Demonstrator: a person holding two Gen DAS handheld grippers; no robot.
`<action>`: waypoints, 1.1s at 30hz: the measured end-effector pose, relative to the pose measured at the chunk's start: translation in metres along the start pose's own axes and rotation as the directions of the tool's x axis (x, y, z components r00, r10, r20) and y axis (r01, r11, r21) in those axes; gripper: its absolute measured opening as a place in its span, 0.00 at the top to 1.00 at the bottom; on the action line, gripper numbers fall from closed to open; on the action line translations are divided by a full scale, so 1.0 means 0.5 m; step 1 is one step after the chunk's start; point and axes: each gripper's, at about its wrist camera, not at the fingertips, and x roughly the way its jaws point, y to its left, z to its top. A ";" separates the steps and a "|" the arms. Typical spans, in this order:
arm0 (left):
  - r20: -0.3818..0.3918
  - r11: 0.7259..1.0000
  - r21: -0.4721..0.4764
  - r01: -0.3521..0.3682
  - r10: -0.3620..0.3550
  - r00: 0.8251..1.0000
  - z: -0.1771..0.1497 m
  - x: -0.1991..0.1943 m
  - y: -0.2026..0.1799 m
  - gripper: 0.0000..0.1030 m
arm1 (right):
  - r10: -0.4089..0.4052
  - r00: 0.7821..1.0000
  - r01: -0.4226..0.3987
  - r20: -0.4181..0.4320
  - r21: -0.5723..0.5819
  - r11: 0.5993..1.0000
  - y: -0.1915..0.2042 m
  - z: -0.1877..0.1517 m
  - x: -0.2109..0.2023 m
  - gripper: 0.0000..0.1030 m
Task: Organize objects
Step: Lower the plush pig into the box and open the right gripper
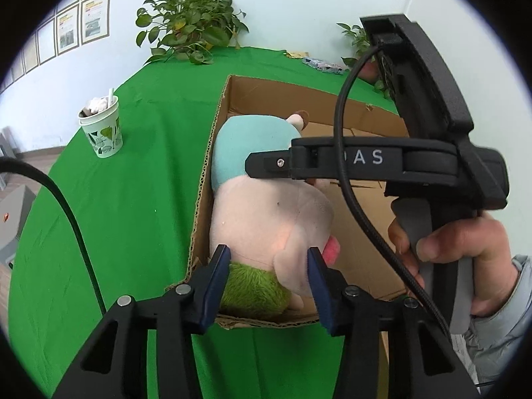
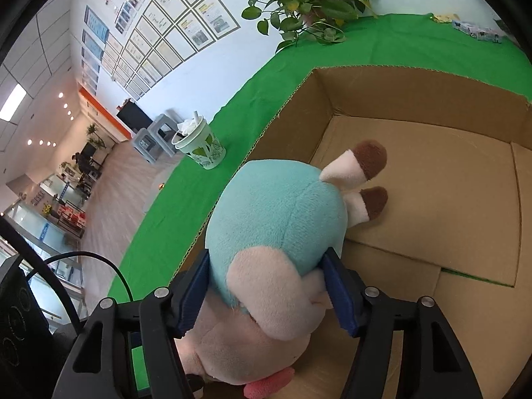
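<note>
The plush pig [image 2: 276, 232] is lying inside the cardboard box [image 2: 432, 99], against its left wall, and the right gripper [image 2: 266, 286] is clamping its blue body; the left gripper [image 1: 269, 259] is straddling the head, jaws apart. Better to be letting go only once it is resting on the floor, clear of the paper cup [image 1: 101, 129]

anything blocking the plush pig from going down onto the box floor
Nothing visible does. The plush pig, held by the right gripper, is already inside the cardboard box, and the floor beyond it is bare.
</note>
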 end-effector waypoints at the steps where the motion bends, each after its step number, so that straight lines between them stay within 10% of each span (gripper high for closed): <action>1: 0.002 1.000 -0.004 -0.001 0.001 1.000 -0.003 0.000 0.002 0.57 | 0.005 1.000 -0.005 0.006 0.002 1.000 -0.002 0.003 0.008 0.38; 15: 0.049 0.994 0.002 -0.114 0.114 0.992 -0.031 -0.030 -0.017 0.53 | -0.156 0.983 0.159 0.093 -0.021 0.987 0.048 -0.048 -0.103 0.17; 18: 0.203 0.990 0.036 -0.134 0.124 0.971 -0.041 -0.096 -0.040 0.53 | -0.235 0.952 0.243 0.198 -0.019 0.970 0.067 -0.084 -0.200 0.01; 23: 0.437 0.981 0.069 -0.183 0.135 0.889 -0.078 -0.211 -0.102 0.15 | -0.417 0.865 0.435 0.280 -0.005 0.900 0.088 -0.179 -0.326 0.01; 29: 0.441 0.991 0.083 -0.106 0.059 0.896 -0.100 -0.251 -0.161 0.15 | -0.499 0.806 0.521 0.318 0.018 0.853 0.095 -0.290 -0.420 0.01; 33: 0.499 0.989 0.068 -0.129 0.079 0.863 -0.123 -0.278 -0.210 0.15 | -0.536 0.773 0.560 0.340 0.032 0.828 0.092 -0.348 -0.463 0.01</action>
